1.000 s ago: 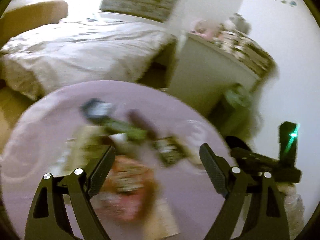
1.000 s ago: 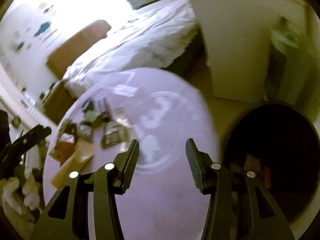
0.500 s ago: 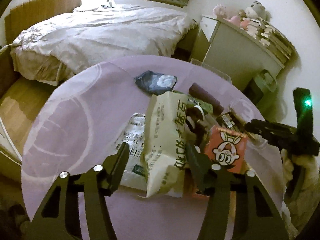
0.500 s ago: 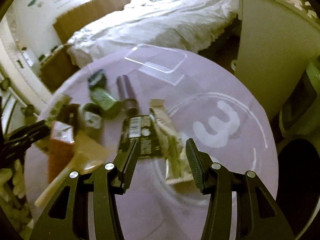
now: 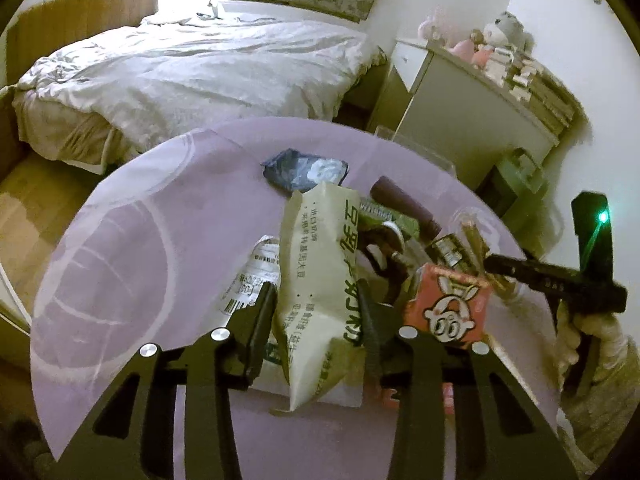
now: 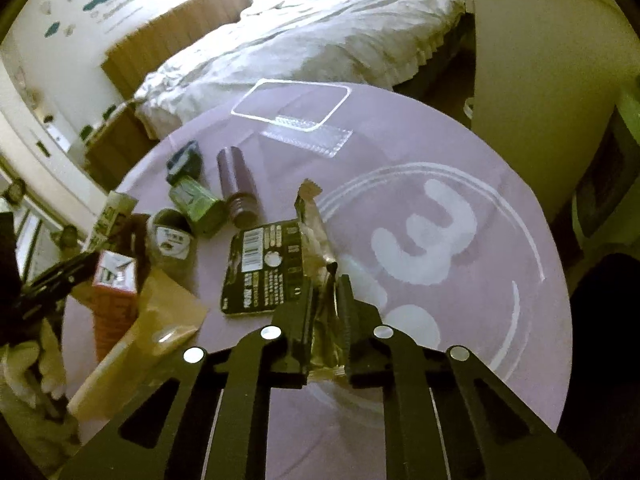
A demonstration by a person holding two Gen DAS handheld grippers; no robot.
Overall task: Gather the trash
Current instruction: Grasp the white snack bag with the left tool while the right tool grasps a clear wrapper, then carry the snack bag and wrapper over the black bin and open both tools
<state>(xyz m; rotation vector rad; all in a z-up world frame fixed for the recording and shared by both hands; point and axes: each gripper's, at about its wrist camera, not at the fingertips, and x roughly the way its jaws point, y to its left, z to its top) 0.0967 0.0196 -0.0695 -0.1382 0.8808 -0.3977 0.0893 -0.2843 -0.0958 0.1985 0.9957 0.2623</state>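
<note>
A heap of trash lies on a round purple table [image 5: 160, 220]. My left gripper [image 5: 314, 320] has its jaws closing on a cream paper bag with green print [image 5: 320, 248], and both pads touch the bag's sides. Beside it are a red carton with a cartoon rabbit [image 5: 452, 304], a dark blue packet [image 5: 306, 170] and a brown tube [image 5: 404, 204]. My right gripper [image 6: 325, 304] is shut on a crumpled clear wrapper [image 6: 316, 220], which lies along a black barcode packet [image 6: 260, 268]. A green carton [image 6: 196, 200] and the brown tube [image 6: 236, 184] lie further back.
A clear plastic tray [image 6: 292, 104] sits at the table's far edge. A bed with white covers [image 5: 200, 68] stands beyond the table, and a white cabinet [image 5: 460, 120] is at the right. A dark round bin [image 6: 600, 320] is right of the table.
Both grippers came forward and down over the trash. The left jaws narrowed from wide apart onto the cream bag. The right jaws went from open to shut on the wrapper.
</note>
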